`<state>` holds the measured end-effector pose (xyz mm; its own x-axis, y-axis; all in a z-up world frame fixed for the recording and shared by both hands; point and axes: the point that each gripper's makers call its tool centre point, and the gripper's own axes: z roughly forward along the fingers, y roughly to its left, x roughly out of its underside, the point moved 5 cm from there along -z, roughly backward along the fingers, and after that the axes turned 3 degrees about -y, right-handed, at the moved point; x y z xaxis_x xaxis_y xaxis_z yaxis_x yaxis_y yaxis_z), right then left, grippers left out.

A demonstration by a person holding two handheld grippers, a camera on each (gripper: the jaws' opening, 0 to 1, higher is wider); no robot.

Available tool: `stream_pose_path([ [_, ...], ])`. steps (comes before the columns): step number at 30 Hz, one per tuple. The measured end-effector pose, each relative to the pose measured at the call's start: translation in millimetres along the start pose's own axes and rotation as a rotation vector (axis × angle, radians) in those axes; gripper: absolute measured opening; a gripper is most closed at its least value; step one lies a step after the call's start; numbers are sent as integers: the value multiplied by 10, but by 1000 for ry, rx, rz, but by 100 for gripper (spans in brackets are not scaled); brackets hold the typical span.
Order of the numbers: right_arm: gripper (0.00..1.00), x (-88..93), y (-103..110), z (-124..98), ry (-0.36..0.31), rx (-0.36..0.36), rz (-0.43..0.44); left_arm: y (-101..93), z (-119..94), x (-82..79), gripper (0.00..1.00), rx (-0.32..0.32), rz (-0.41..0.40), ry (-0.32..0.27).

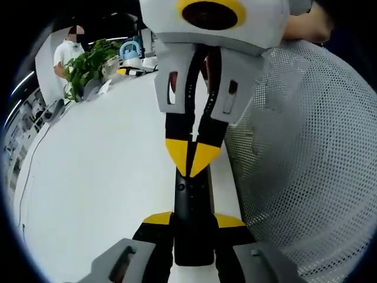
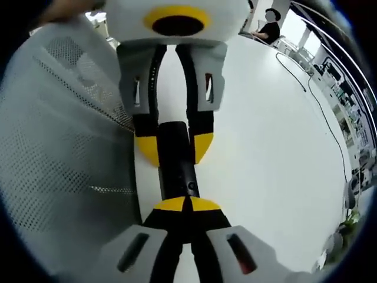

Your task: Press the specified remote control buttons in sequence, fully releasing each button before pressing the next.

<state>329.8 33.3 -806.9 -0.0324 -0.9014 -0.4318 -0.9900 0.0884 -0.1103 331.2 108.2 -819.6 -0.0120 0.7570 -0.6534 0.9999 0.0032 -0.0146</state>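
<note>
A slim black remote (image 1: 193, 206) lies lengthwise over the white table (image 1: 106, 177). My left gripper (image 1: 193, 219) is shut on its sides, one yellow tip on each side. From above in the left gripper view, my right gripper (image 1: 191, 158) comes down with its yellow tips shut together, resting on the remote's far end just past a small round button (image 1: 181, 186). In the right gripper view, the right gripper (image 2: 187, 204) touches the remote (image 2: 175, 159) next to that button (image 2: 191, 186), and the left gripper (image 2: 175, 147) clamps the remote farther up.
A white mesh surface (image 1: 306, 153) stands right beside the remote (image 2: 59, 147). A leafy plant (image 1: 88, 65) and small items sit at the far table end, where a person (image 1: 68, 50) stands. A cable (image 2: 321, 112) runs along the table; another person (image 2: 271, 26) sits beyond.
</note>
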Motion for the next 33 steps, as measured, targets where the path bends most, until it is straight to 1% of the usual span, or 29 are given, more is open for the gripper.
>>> stream_pose_path([
  [1, 0, 1, -1, 2, 7, 0, -24, 0, 0, 0, 26, 0, 0, 0],
  [3, 0, 12, -7, -3, -1, 2, 2, 0, 1, 0, 26, 1, 0, 1],
  [4, 0, 23, -11, -10, -19, 4, 25, 0, 2, -1, 26, 1, 0, 1],
  [6, 0, 33, -21, -21, -36, 2, 42, -1, 2, -1, 26, 0, 0, 1],
  [8, 0, 32, -28, -25, -43, -5, 85, -3, 1, 0, 26, -2, -3, -1],
  [12, 0, 34, -35, -28, -49, -13, 104, -4, -1, 1, 26, -3, -2, 0],
  [18, 0, 103, -44, -50, -34, -15, 122, -1, -1, 0, 26, -2, 0, 3],
  [19, 0, 107, -43, -51, -38, -17, 133, -1, -1, 0, 26, -2, 0, 3],
  [24, 0, 100, -31, -41, -27, -15, 110, 0, -2, 1, 26, -3, -3, 0],
  [26, 0, 98, -32, -39, -24, -15, 122, 1, -1, -1, 26, -2, -1, 2],
  [28, 0, 102, -34, -41, -28, -17, 111, 3, -1, -1, 26, -1, 1, 3],
  [31, 0, 119, -44, -47, -44, -18, 143, 6, 1, -1, 26, -2, -1, 3],
  [33, 0, 121, -47, -48, -50, -21, 150, 6, 2, 0, 26, -2, -3, 0],
])
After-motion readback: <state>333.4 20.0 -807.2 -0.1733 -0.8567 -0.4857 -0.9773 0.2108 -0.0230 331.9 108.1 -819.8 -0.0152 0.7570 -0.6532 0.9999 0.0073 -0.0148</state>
